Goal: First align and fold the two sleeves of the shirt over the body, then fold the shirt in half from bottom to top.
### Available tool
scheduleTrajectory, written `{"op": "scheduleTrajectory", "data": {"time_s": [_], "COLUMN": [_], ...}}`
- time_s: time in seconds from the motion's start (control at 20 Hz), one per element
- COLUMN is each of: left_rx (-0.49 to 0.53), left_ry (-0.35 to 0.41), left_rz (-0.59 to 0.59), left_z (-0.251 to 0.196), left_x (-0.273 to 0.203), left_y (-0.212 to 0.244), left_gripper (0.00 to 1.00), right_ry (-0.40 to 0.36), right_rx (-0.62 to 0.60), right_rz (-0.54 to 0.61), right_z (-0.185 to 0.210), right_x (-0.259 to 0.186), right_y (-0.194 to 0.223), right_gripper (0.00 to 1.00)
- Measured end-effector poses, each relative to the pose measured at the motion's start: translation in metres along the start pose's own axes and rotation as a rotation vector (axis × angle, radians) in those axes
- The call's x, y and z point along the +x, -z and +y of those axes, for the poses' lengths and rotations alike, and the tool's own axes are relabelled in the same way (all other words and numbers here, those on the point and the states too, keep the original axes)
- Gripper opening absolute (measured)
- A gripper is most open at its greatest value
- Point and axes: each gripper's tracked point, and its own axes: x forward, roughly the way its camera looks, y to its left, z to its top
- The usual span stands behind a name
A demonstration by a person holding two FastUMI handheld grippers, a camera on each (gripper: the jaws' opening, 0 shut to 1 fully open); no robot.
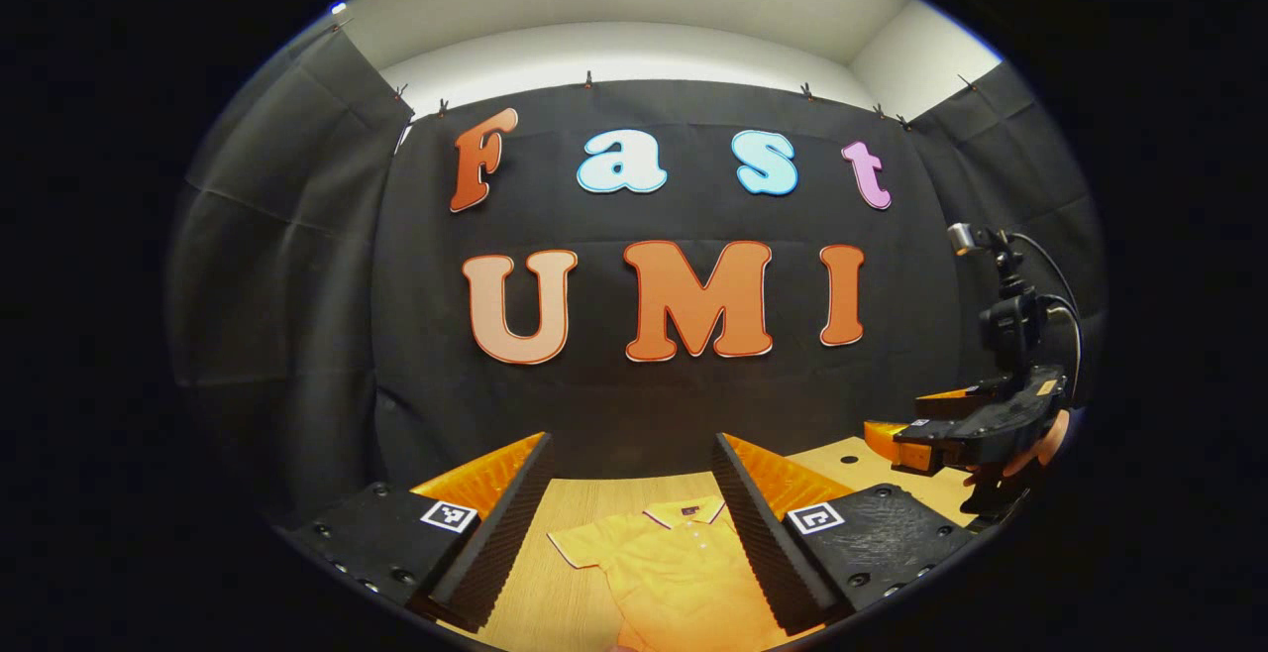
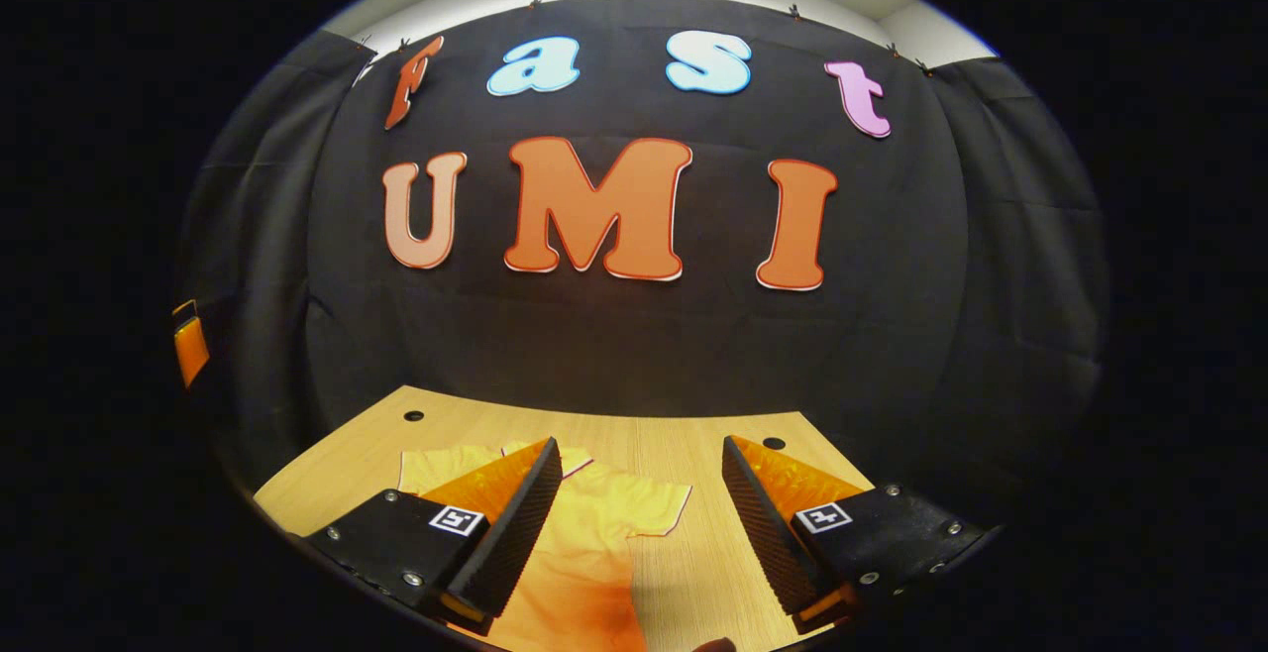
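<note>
A smooth wooden table [image 2: 693, 454] is bearing one soft yellow shirt [image 1: 674, 563], lying flat; left gripper [image 1: 631, 523] and right gripper [image 2: 639, 523] are both hovering, gaping, empty.

1. Black cloth wall [image 1: 634, 404] stands straight ahead beyond the fingers in the left gripper view, w/ creases and folds; it is pinned along the top edge by small clips [image 1: 588, 78].
2. Side cloth panels [image 1: 267, 236] hang left and right of the fingers, angled inward.
3. Above the cloth: pale wall strip [image 1: 614, 48] and white ceiling, lit bright from above.
4. Wooden table [image 2: 684, 434], light grain, lies under and ahead of the fingers in the right gripper view, reaching to the cloth.
5. Two small dark holes [image 2: 413, 415] in the tabletop near its far edge, one on each side.
</note>
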Motion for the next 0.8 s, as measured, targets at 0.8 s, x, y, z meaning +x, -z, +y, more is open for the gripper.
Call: {"op": "scheduleTrajectory", "data": {"time_s": [0.8], "left_rx": [0.038], "left_ry": [-0.25], "left_rz": [0.053], "left_z": [0.029], "left_x": [0.039], "left_y": [0.021], "left_gripper": [0.98], "right_ry": [-0.083], "right_rx": [0.093], "right_rz": [0.474], "right_z": [-0.022], "right_x": [0.151], "right_y": [0.115], "right_gripper": [0.95]}}
